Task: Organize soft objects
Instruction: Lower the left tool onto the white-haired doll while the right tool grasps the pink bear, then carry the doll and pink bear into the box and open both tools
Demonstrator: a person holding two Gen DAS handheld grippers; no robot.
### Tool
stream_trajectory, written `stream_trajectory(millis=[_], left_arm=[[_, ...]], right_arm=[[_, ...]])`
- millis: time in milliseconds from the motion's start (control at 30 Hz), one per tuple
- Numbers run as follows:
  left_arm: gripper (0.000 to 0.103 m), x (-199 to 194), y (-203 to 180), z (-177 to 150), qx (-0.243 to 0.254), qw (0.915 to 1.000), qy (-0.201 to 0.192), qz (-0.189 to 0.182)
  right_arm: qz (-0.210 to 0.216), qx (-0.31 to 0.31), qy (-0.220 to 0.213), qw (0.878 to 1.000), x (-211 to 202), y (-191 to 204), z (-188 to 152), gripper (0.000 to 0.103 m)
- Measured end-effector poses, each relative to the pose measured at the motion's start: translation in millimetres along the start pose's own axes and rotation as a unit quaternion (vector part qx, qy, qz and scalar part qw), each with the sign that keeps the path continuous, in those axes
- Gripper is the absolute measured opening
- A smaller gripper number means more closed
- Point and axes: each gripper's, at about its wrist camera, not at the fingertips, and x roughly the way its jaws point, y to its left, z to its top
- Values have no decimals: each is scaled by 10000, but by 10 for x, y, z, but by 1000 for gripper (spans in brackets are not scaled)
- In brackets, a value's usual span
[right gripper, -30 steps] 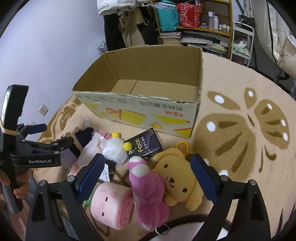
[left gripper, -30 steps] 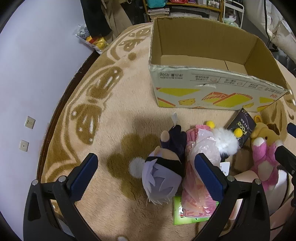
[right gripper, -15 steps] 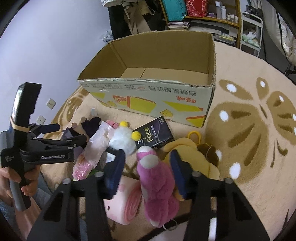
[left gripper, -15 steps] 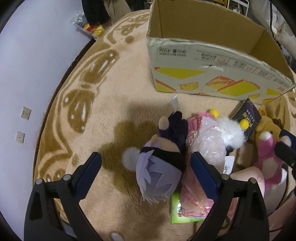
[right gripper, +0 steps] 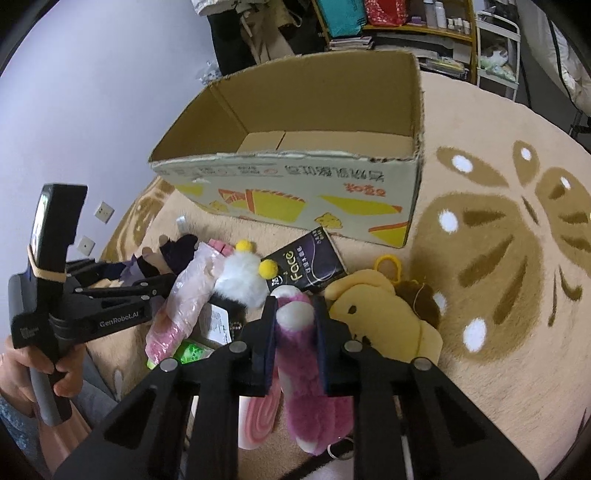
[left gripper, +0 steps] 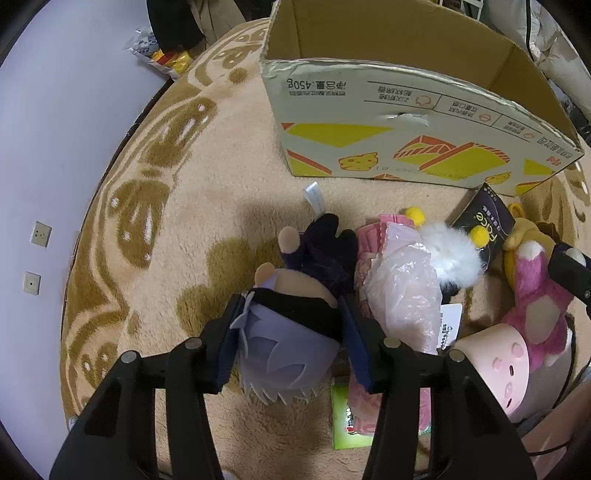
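My left gripper (left gripper: 291, 325) is shut on a plush doll with pale lilac hair and dark clothes (left gripper: 295, 332) lying on the rug. My right gripper (right gripper: 293, 317) is shut on a pink plush bear (right gripper: 306, 376), also seen in the left wrist view (left gripper: 535, 302). An open cardboard box (right gripper: 295, 192) stands behind the toys, empty inside; it also shows in the left wrist view (left gripper: 406, 147). A yellow plush dog (right gripper: 380, 317), a white fluffy toy with yellow pompoms (right gripper: 243, 280) and a pink roll cushion (left gripper: 498, 369) lie between them.
A pink item in a plastic bag (left gripper: 399, 291), a dark "Face" packet (right gripper: 310, 266) and a green packet (left gripper: 347, 417) lie among the toys. The beige patterned rug (right gripper: 498, 258) spreads right. A shelf (right gripper: 406, 22) and white wall (left gripper: 55, 147) border the area.
Both grippers moved forward and down and closed: the left onto the lilac-haired doll, the right onto the pink bear.
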Motion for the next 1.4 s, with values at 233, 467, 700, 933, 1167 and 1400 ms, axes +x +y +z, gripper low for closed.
stream_trajectory(millis=[233,467,700,933,1167,1400], left_arm=[[48,-85,48,-36,-156,9998,-95,-14],[48,-307,127,-117,-328,9987,-400,25],[48,-658,160,-191,-382,9936,-1039,225],[48,-1153,269,-238,-609,9757,-2075,346],[48,-1506,301,-100,-618,9561,-2827,457],[48,-1663,211,114,-320,9494,-3061,621]], right_arm=[[20,-13,-397,9992,-172,-16,13,19],[-48,9,-972,9952,-401,-10,20,19],[-251,-236,-1586,9867,-680,126,11,18],[-336,-435,-2078,9766,-934,263,6,18],[-459,-703,-2477,9652,-1131,388,109,18],[-517,-816,-2703,9579,-1165,429,382,18]])
